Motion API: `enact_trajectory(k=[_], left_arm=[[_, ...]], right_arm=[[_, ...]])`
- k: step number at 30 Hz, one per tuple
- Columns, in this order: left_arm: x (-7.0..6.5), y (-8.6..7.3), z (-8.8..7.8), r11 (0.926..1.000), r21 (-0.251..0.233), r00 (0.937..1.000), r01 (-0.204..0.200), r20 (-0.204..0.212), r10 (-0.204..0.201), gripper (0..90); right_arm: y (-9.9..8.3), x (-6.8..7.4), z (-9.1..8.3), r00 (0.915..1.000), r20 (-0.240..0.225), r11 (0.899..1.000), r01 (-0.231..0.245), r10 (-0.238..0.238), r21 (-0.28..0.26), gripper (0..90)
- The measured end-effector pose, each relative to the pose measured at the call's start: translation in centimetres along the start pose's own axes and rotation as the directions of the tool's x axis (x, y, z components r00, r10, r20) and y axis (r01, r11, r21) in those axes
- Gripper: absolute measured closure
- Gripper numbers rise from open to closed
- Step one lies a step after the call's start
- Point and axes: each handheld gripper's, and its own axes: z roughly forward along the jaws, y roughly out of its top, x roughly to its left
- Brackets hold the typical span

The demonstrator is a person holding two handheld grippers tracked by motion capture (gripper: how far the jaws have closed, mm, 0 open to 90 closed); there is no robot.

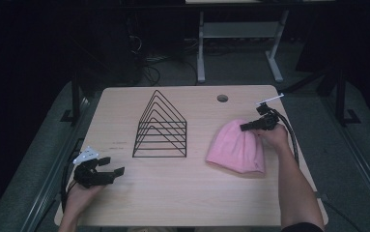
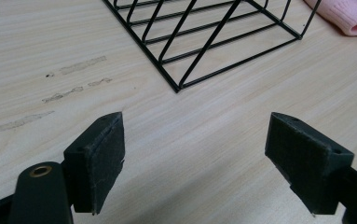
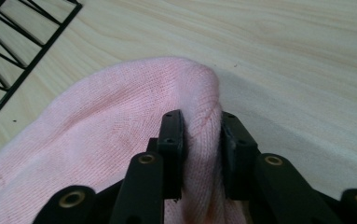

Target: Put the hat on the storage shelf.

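Pale wooden table [image 1: 182, 193], dark room behind. Right tongs [image 3: 199, 140] pinching pink hat [image 1: 235, 145] crown, just beside wire rack [image 1: 161, 126]. Left tongs [image 2: 195, 154] gaping, empty. Best lifting slowly, keeping fold deep between pads.

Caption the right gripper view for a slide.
Right gripper pinching a fold of the pink knit hat on the wooden table.

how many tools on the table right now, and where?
2. The left tool is at the near-left of the table, jaws open over bare wood. The right tool is at the right, shut on the top of the pink hat.
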Motion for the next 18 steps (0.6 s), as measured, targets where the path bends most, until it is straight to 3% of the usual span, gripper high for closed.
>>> enact_trajectory(k=[12, 18], left_arm=[[0.0, 0.0, 0.0, 0.9999, -0.008, 0.9999, 0.006, 0.013, -0.006, 19.7], [-0.1, 0.1, -0.1, 0.9999, -0.017, 0.9998, 0.003, 0.019, -0.003, 19.9]], right_arm=[[0.5, 3.0, -3.0, 0.9969, -0.005, 0.994, 0.078, -0.078, -0.071, 74.7], [0.5, 5.3, -5.1, 0.9912, 0.005, 0.984, 0.132, -0.133, -0.118, 75.1]])
